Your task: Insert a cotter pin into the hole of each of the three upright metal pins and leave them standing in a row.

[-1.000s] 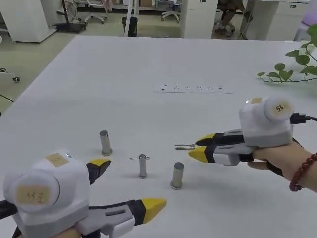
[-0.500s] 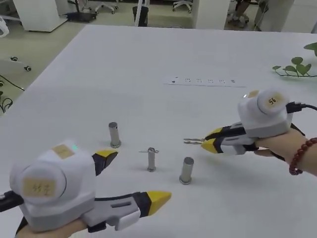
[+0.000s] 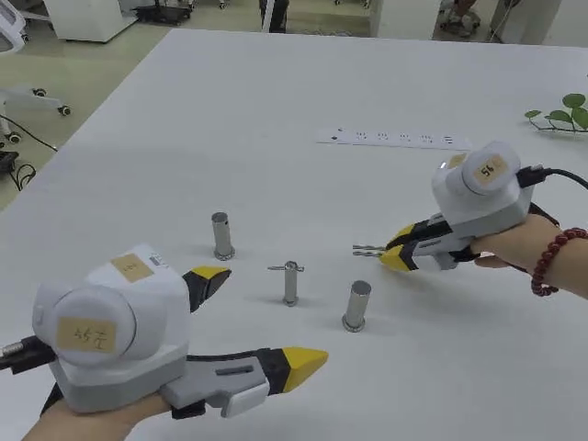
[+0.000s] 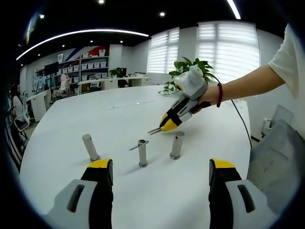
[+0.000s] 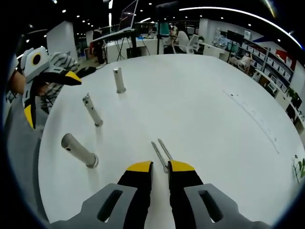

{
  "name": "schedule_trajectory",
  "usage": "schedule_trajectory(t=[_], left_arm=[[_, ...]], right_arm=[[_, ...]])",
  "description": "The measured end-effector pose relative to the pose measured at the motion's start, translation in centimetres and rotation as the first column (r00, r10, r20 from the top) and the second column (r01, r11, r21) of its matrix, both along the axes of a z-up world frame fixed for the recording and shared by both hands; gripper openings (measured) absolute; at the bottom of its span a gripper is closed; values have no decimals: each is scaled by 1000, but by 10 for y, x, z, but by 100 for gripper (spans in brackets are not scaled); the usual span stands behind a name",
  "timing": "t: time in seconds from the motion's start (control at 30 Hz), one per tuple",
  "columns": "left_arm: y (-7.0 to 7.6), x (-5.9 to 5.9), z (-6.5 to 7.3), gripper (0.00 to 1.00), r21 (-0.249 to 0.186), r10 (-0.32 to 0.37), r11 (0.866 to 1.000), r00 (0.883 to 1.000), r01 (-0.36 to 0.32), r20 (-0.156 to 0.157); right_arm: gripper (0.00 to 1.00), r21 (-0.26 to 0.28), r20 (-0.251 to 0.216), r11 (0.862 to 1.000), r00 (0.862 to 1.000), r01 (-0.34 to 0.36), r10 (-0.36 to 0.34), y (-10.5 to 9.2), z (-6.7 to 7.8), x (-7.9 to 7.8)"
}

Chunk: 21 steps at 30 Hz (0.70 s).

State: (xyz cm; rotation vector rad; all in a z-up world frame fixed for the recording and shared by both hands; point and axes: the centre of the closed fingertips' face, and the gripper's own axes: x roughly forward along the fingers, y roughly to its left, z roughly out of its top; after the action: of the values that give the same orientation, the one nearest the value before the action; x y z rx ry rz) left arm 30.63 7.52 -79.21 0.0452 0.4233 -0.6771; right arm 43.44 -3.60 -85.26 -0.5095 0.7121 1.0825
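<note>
Three metal pins stand in a slanting row on the white table: the left pin [image 3: 221,236], the middle pin [image 3: 290,282] with a cotter pin [image 3: 281,268] through its top, and the right pin [image 3: 356,305]. My right gripper [image 3: 393,250] is shut on a second cotter pin [image 3: 366,248], whose legs point left, just beyond the right pin and apart from it. In the right gripper view that cotter pin [image 5: 162,150] sticks out from between the jaws. My left gripper [image 3: 266,317] is open and holds nothing, a little in front of the row [image 4: 142,152].
A white power strip [image 3: 393,140] lies flat farther back on the table. Green plant leaves [image 3: 562,108] reach in at the far right edge. Beyond the table's far edge are office floor and chairs.
The head camera has moved, so the whole scene has shifted. The right gripper still holds its cotter pin just beyond the right pin. The pins have not moved.
</note>
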Motion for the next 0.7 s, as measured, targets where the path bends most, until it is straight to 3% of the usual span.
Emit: schedule_trajectory(t=[0.47, 0.7], left_arm=[[2, 1, -2, 82, 1, 7, 1000, 1000, -7, -11], [2, 1, -1, 82, -4, 6, 1000, 1000, -6, -13]], right_arm=[[11, -118, -62, 990, 996, -73, 66, 2, -11, 2], [6, -180, -54, 978, 994, -103, 95, 1, -12, 1]])
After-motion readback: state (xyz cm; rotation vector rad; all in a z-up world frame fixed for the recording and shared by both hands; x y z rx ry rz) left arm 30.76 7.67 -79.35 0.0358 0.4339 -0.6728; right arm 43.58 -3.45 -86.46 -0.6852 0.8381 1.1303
